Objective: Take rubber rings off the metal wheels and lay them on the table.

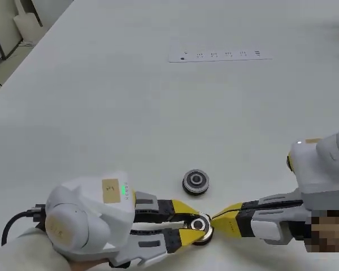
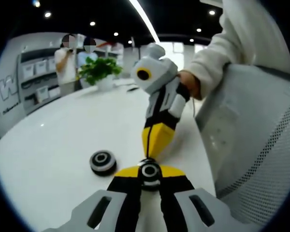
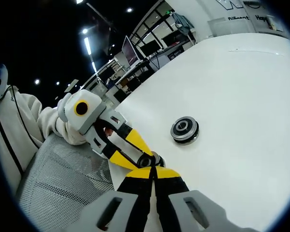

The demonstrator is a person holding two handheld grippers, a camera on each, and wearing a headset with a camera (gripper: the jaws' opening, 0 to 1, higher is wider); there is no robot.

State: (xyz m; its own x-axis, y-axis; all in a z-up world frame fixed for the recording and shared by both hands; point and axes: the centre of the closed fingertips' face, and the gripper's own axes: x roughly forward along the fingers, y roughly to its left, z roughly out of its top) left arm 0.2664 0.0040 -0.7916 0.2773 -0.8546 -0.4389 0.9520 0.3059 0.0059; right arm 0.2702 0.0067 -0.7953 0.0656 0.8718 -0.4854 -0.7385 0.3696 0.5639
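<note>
Where the left gripper's [image 1: 193, 224] yellow fingers [image 2: 127, 172] end, they are clamped on a small metal wheel [image 1: 199, 224], one finger on each side of it, low over the white surface [image 1: 130, 113]. Whether the wheel touches the surface is not clear. From the opposite side, the right gripper [image 1: 213, 217] comes in with its fingers [image 3: 170, 173] pressed together. Their tips meet the held wheel's rim just beside the left fingertips, and it cannot be told whether they pinch any rubber there. A little beyond both sets of fingers and clear of them, a second wheel [image 1: 195, 182] lies flat on the surface, with a dark rubber ring [image 1: 186, 183] around its metal hub. Well past that, far ahead of the fingers, a printed label strip [image 1: 220, 55] lies on the surface.
</note>
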